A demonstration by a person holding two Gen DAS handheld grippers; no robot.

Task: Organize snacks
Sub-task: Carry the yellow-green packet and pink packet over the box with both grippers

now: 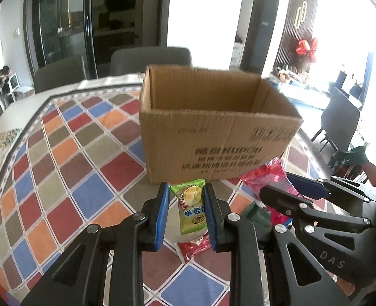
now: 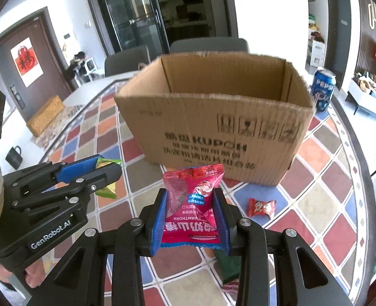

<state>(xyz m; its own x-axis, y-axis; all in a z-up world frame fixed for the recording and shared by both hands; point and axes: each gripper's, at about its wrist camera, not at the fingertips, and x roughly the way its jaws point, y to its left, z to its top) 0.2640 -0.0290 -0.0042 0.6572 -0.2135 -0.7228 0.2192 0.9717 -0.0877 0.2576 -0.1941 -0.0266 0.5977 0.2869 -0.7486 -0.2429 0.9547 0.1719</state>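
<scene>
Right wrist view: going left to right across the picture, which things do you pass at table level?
Black mug → left tool clamping a green snack packet → pink hawthorn packet in the right tool → small red candy → blue Pepsi can.

A table under a checked multicolour tablecloth [image 2: 323, 199] carries an open cardboard box [image 2: 213, 127], a blue Pepsi can [image 2: 323, 89] behind the box's right corner, a small red wrapped candy [image 2: 261, 207] before the box, and a dark green packet [image 2: 228, 265] nearer the camera.
</scene>
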